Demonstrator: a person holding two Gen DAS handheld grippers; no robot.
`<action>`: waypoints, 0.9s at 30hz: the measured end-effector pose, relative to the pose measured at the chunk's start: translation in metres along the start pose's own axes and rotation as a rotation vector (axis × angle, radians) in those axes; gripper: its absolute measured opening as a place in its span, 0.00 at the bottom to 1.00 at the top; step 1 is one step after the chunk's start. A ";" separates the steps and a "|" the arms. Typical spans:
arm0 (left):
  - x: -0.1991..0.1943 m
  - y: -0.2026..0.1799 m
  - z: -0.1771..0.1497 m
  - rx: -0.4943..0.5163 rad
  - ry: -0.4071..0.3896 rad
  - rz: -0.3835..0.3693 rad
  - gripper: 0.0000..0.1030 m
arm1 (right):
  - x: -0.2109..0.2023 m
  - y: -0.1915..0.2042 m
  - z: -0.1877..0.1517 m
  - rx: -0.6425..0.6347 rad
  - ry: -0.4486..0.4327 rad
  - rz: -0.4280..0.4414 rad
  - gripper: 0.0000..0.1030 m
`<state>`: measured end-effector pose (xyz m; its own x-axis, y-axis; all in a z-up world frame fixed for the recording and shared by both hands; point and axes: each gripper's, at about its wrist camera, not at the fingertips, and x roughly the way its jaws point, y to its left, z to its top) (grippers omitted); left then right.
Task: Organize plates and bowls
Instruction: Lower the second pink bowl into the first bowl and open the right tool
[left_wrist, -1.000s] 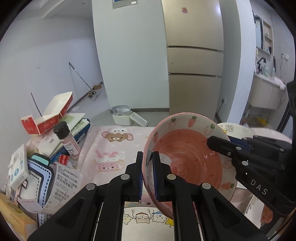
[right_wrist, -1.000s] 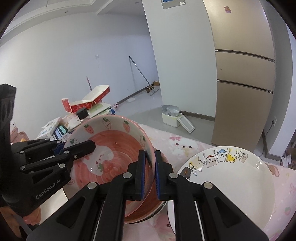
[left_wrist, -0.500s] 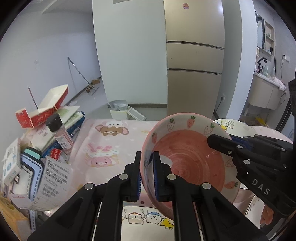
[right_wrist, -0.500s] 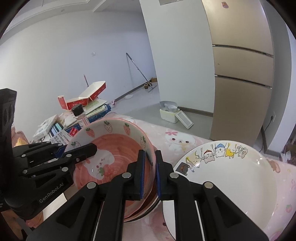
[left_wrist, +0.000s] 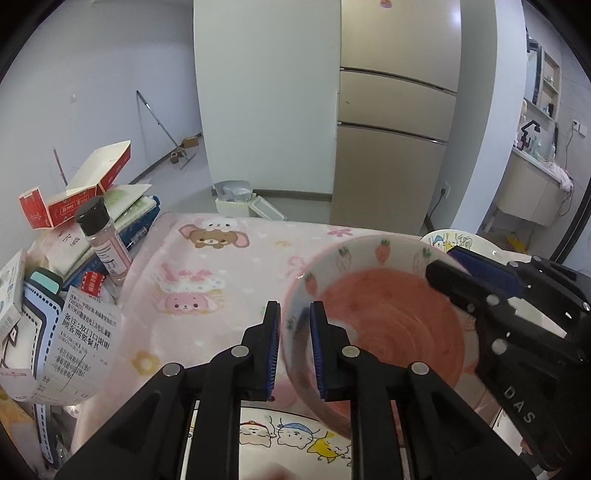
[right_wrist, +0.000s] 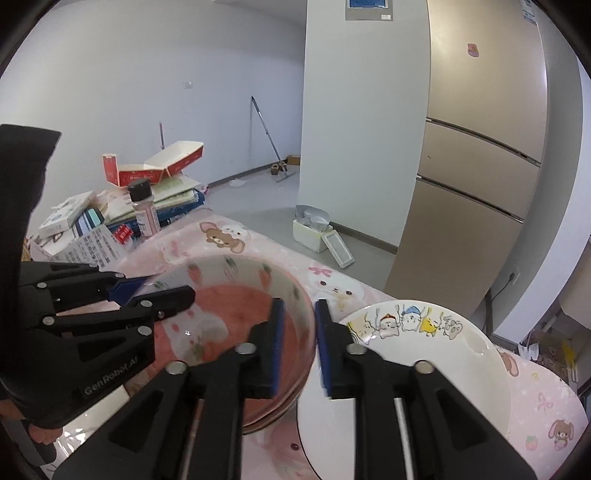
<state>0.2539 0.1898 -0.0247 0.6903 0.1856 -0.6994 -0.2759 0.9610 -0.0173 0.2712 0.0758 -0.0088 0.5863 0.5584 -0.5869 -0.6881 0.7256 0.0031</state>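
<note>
A pink strawberry bowl (left_wrist: 388, 325) sits low on the pink tablecloth, nested in other bowls as the right wrist view (right_wrist: 236, 314) shows. My left gripper (left_wrist: 294, 347) is open, its jaws straddling the bowl's left rim with a gap on each side. My right gripper (right_wrist: 298, 343) is open too, its jaws straddling the right rim. A white cartoon plate (right_wrist: 413, 362) lies right of the bowl; it shows behind the right gripper in the left wrist view (left_wrist: 454, 240). Another cartoon plate (left_wrist: 295, 439) lies under my left gripper.
A pile of boxes, books and papers (left_wrist: 74, 229) with a pink spice bottle (left_wrist: 103, 240) crowds the table's left side. The pink tablecloth (left_wrist: 221, 273) spreads behind the bowl. A fridge (left_wrist: 395, 122) stands beyond the table's far edge.
Both grippers have lowered the bowl from a tilted, raised hold down onto the stack. Both sets of jaws have opened and let go of its rim.
</note>
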 end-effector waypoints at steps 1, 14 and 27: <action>-0.001 0.000 0.000 -0.003 -0.004 -0.006 0.17 | -0.001 0.000 0.000 0.001 -0.004 0.007 0.20; -0.004 0.019 0.005 -0.104 -0.060 0.055 1.00 | 0.000 -0.051 -0.008 0.379 0.001 0.278 0.20; 0.003 0.052 0.000 -0.310 -0.003 -0.099 1.00 | 0.025 -0.077 -0.032 0.651 0.079 0.465 0.20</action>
<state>0.2418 0.2402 -0.0278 0.7257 0.0957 -0.6813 -0.3977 0.8664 -0.3019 0.3250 0.0214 -0.0499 0.2525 0.8485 -0.4651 -0.4521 0.5284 0.7186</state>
